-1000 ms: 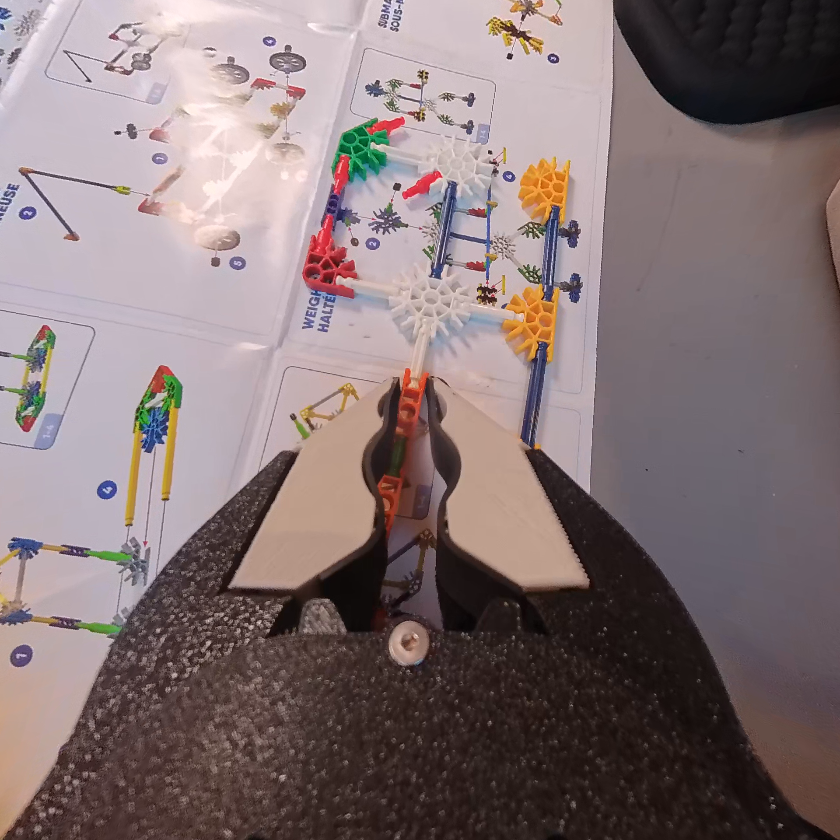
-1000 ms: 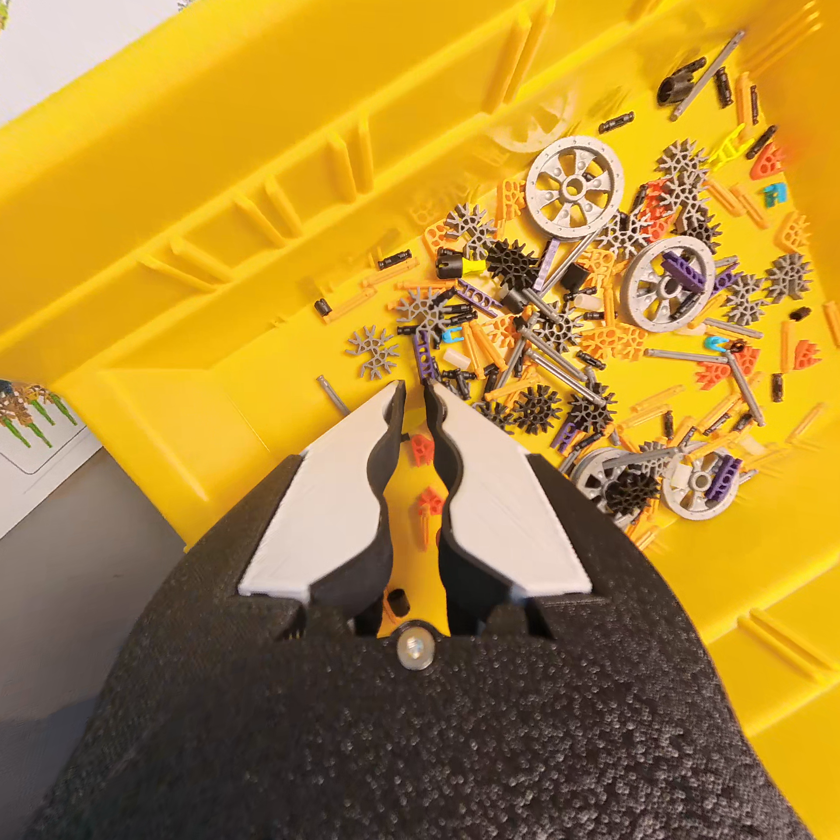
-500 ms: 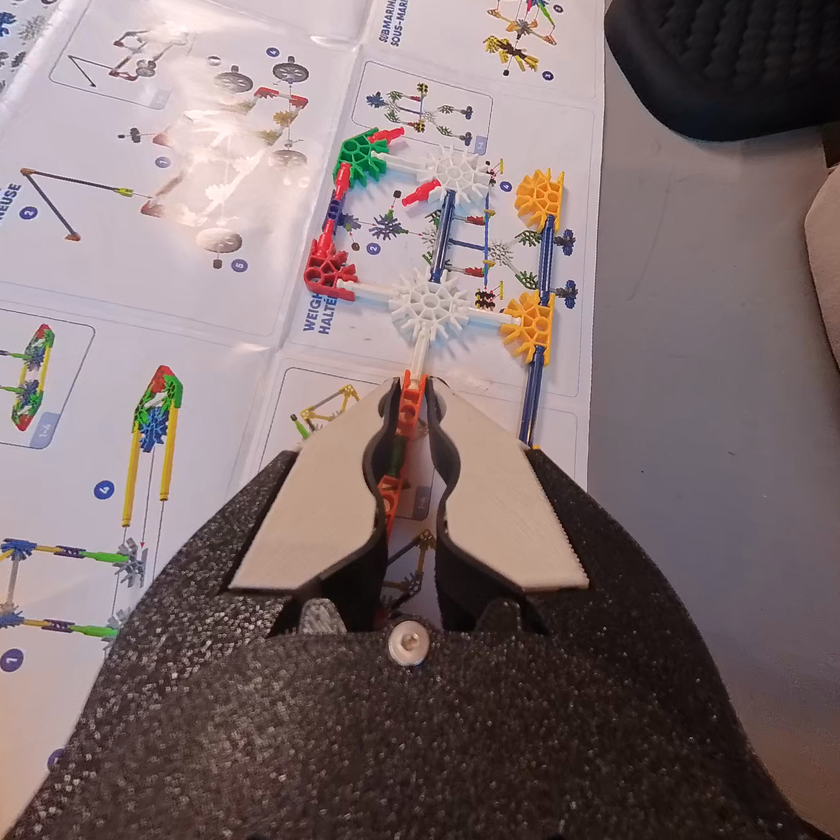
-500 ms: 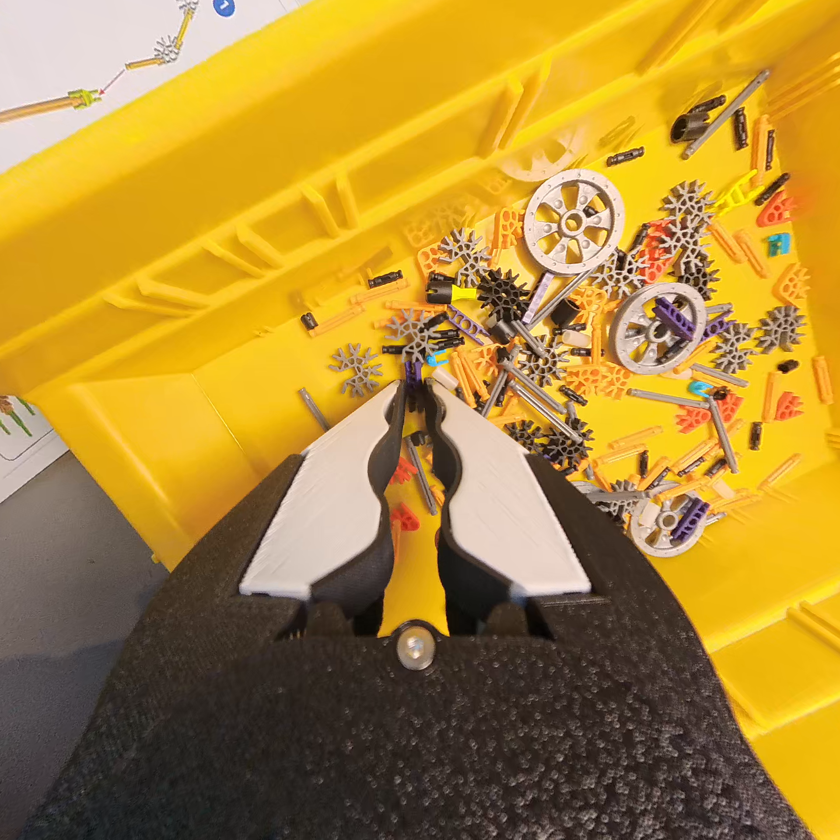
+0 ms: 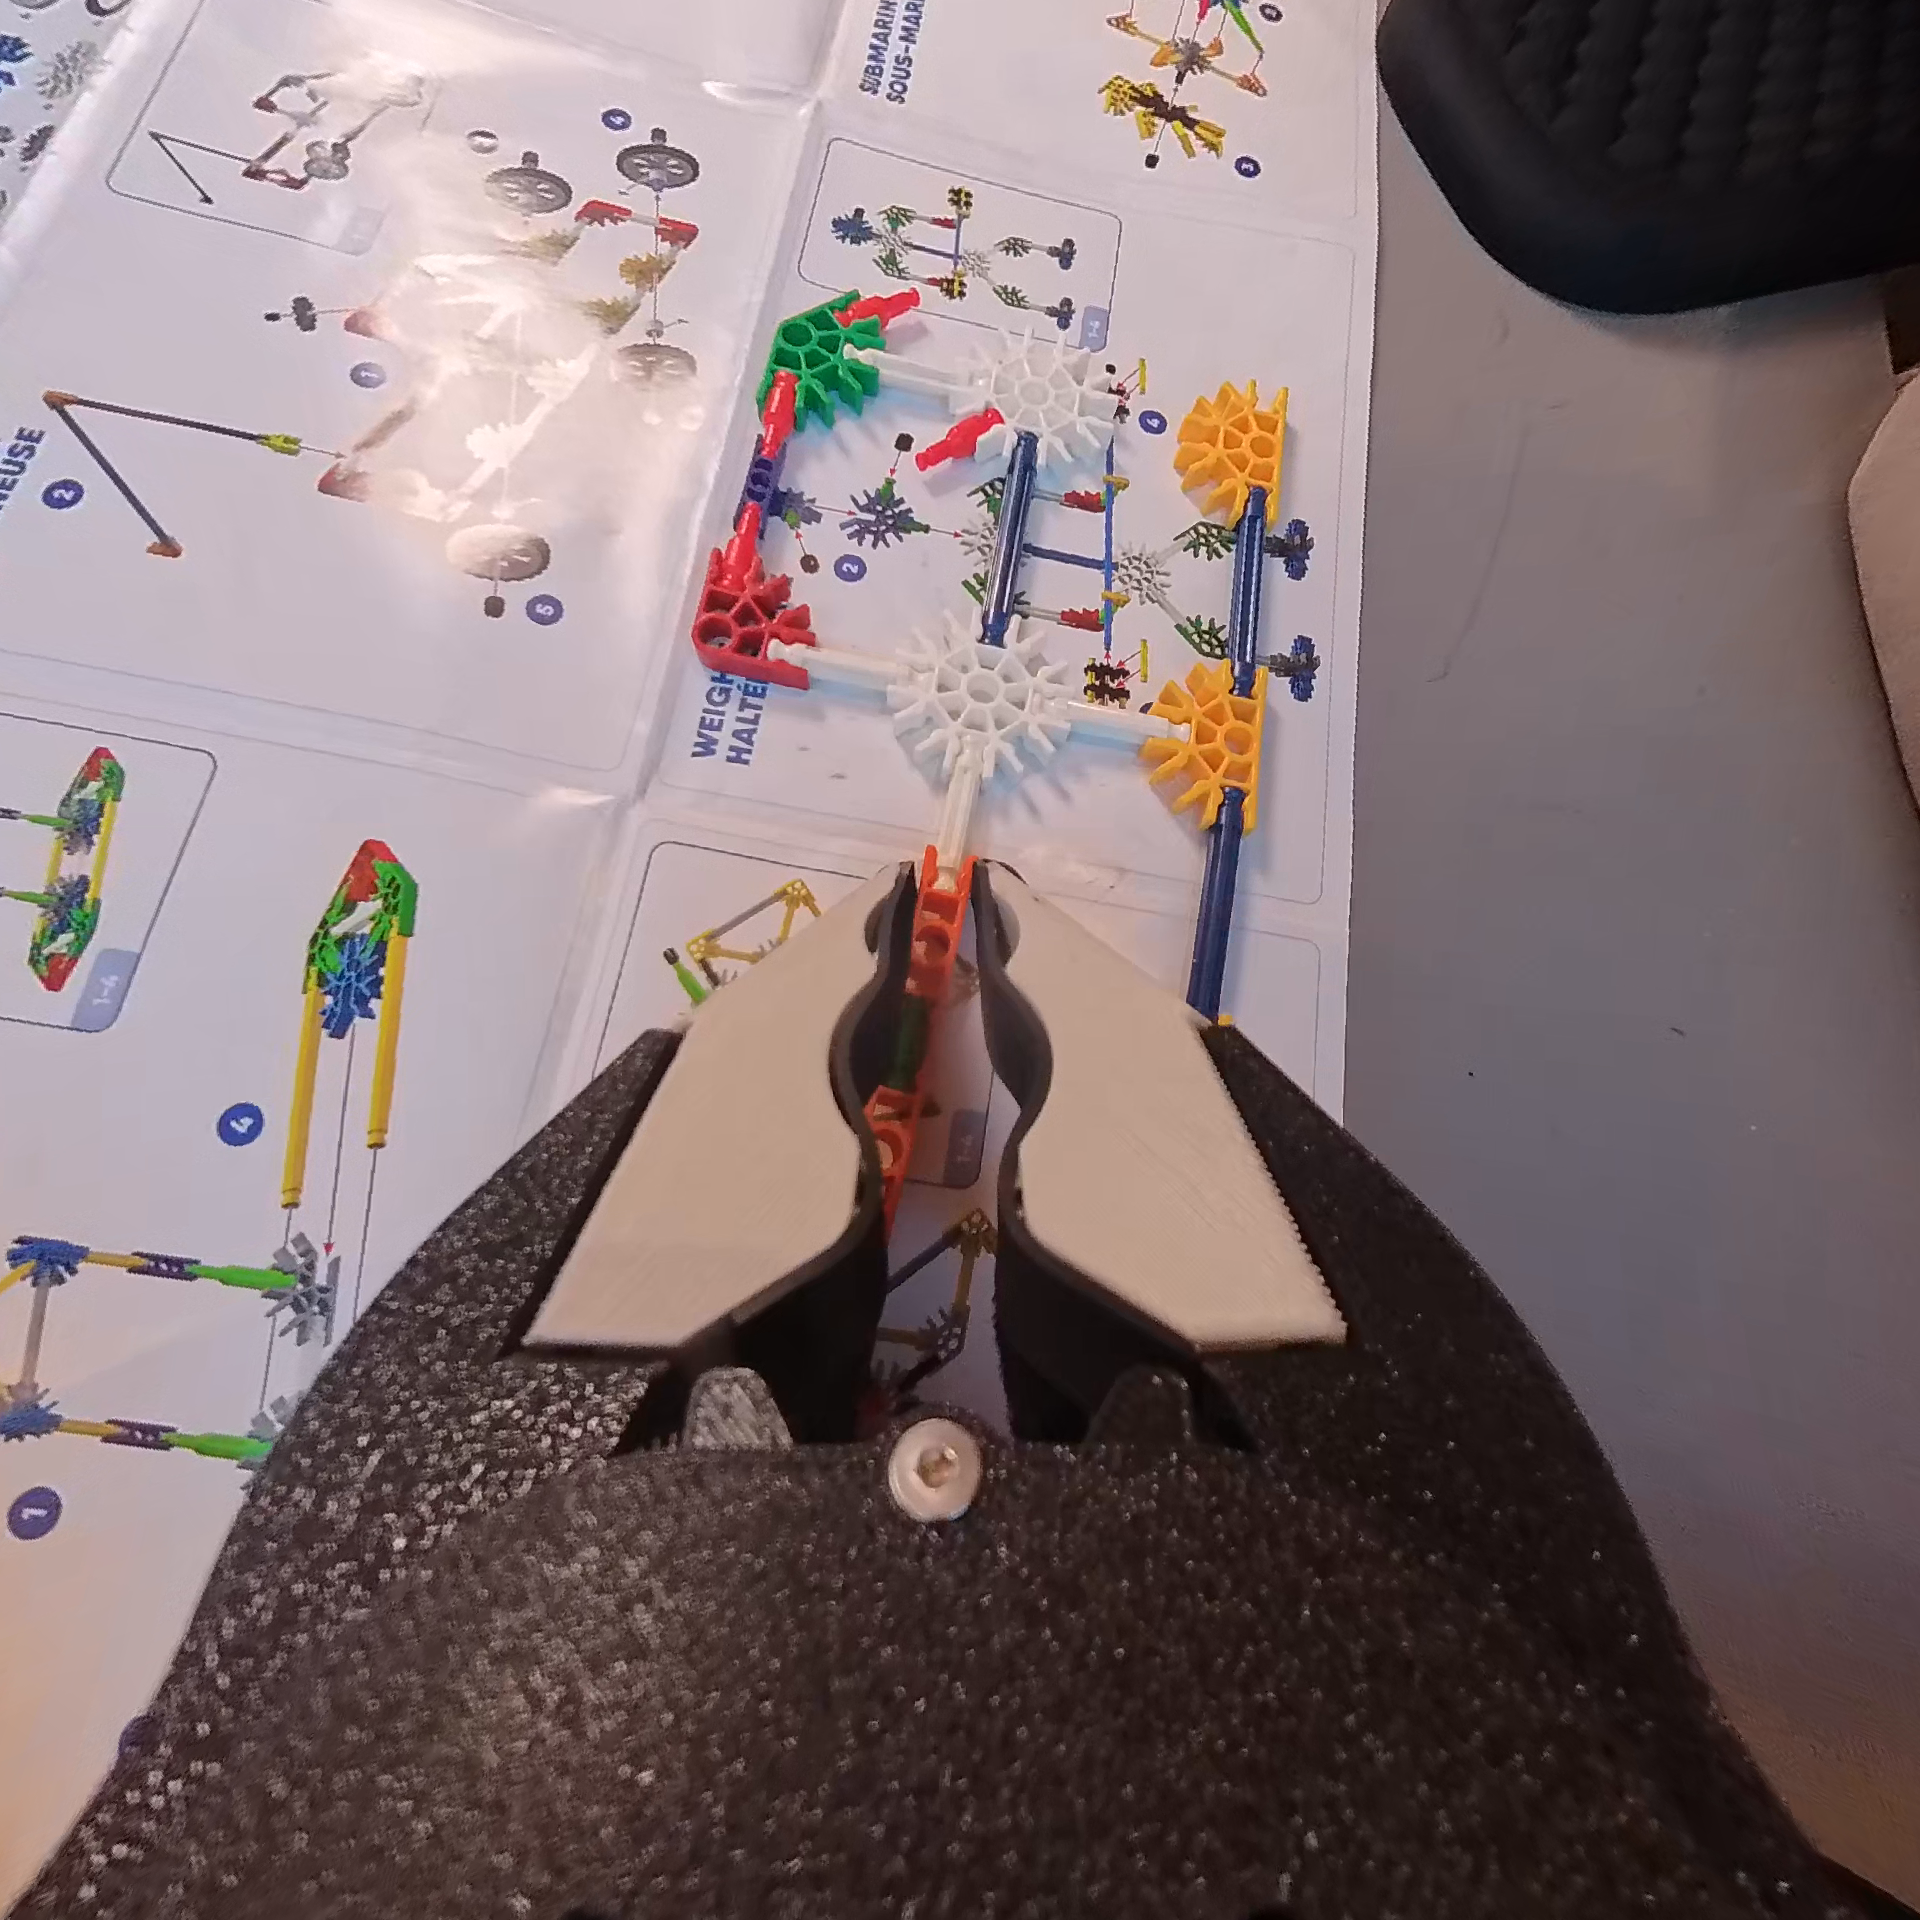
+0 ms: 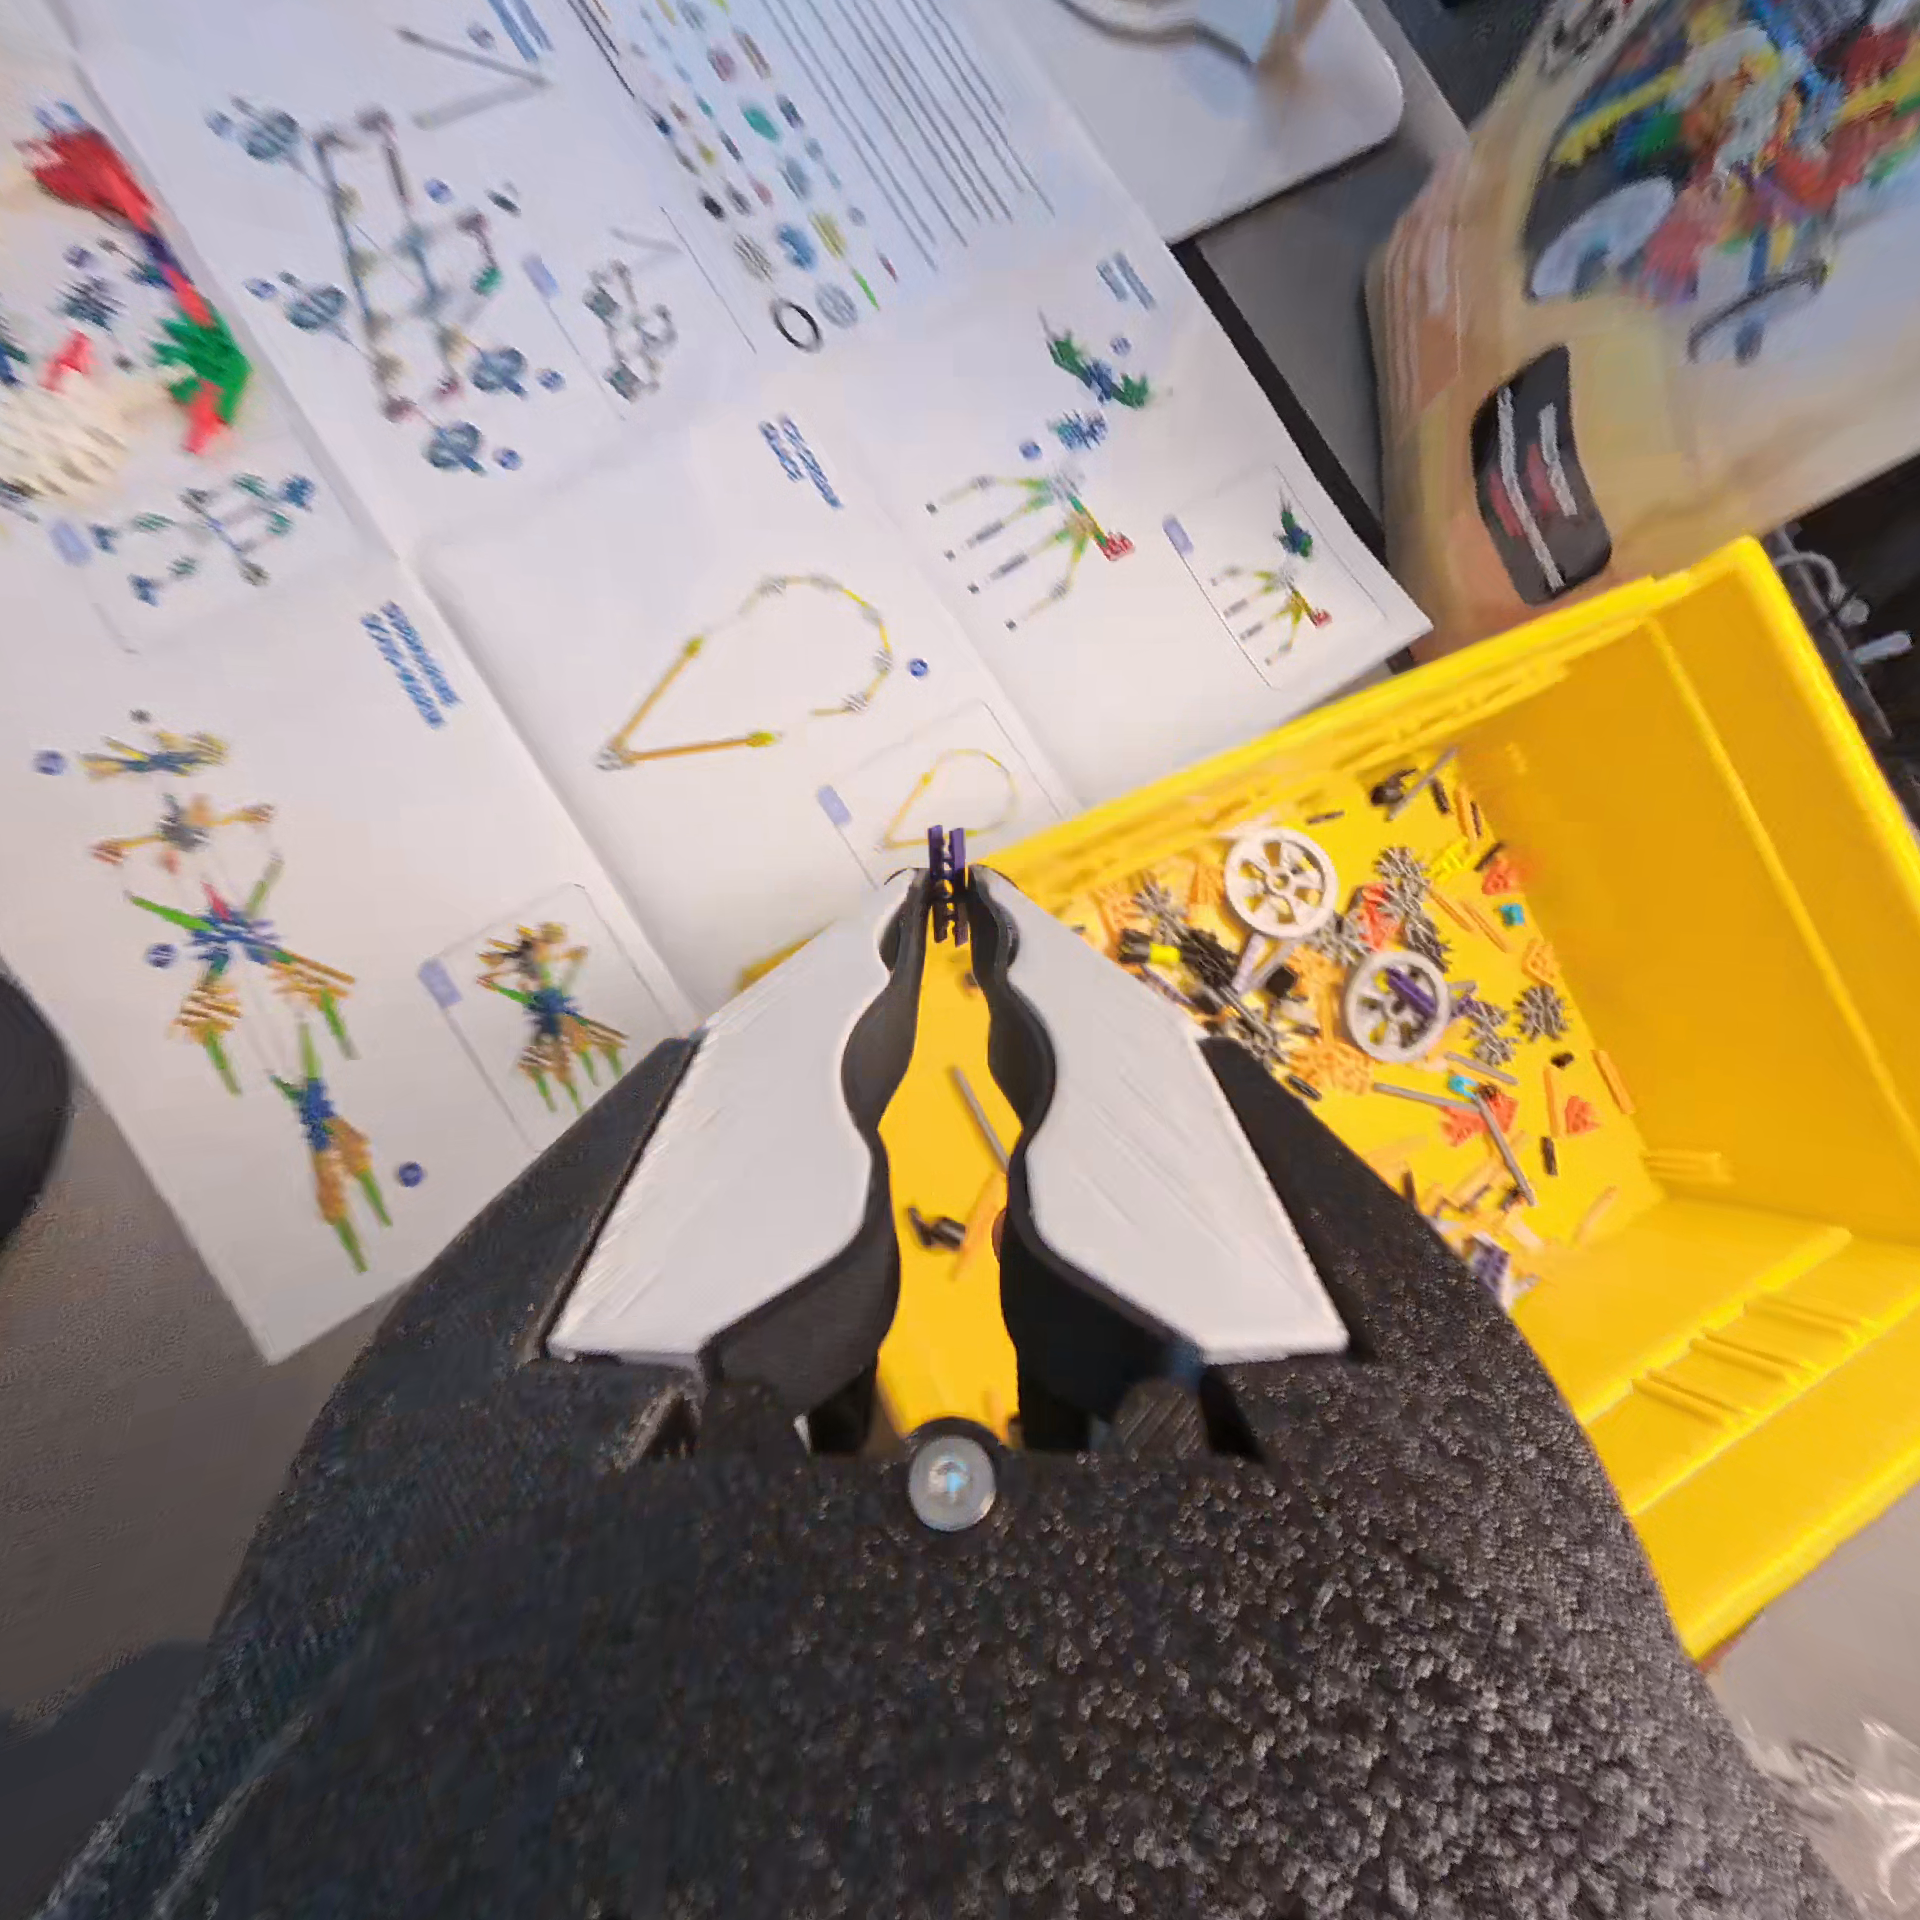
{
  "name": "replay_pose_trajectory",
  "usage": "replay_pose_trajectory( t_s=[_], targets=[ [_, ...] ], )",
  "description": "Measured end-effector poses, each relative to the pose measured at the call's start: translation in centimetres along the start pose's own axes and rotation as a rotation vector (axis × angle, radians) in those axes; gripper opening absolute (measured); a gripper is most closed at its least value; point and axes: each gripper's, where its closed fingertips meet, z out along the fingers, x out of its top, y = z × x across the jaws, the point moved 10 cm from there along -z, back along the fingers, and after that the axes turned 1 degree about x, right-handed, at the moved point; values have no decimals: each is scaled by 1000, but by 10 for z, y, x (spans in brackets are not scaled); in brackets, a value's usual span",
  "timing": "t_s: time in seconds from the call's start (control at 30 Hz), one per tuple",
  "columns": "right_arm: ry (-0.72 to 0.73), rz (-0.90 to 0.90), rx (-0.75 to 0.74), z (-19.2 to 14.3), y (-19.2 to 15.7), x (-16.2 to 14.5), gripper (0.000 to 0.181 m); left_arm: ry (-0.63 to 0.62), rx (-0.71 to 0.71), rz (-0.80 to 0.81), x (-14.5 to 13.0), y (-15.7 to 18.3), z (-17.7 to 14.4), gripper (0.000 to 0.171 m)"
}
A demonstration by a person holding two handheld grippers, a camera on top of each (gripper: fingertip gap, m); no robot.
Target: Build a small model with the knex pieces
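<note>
My left gripper [image 5: 943,891] is shut on an orange connector [image 5: 935,925] at the near end of a flat rod-and-connector frame [image 5: 987,582] that lies on the printed instruction sheet [image 5: 312,644]. The frame has two white snowflake hubs [image 5: 982,694], a green and a red corner piece and two yellow connectors joined by blue rods. My right gripper [image 6: 948,883] is shut on a small purple connector [image 6: 944,871] and holds it in the air above the near edge of a yellow bin [image 6: 1714,935] of loose parts. The frame shows blurred at the far left of the right wrist view [image 6: 125,343].
The yellow bin holds grey wheels [image 6: 1280,885], spoked hubs and orange and grey rods. A tan cardboard box [image 6: 1662,260] with a colourful picture stands behind it. A black textured pad [image 5: 1683,135] lies on the grey table [image 5: 1610,1039] at the far right of the sheet. Tip to tip, the grippers are about 40 cm apart.
My right gripper has closed on the purple connector, lifted out of the yellow bin and swung left toward the instruction sheet. My left gripper has kept its hold on the frame, which drew slightly nearer.
</note>
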Motion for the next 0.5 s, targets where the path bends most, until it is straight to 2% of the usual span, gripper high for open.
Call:
replay_pose_trajectory(
  t_s=[0.1, 0.27, 0.5],
  targets=[
    [-1, 5, 73, 4, -41, 22, 6, -12, 19, 22, 0, 3, 0, 9],
    [-42, 42, 222, 46, -104, 38, 6, -21, 61, 72, -2, 8, 1, 9],
    [-69, 117, 358, 105, -154, 50, 6, -31, 99, 108, -2, 12, 1, 9]
  ],
)
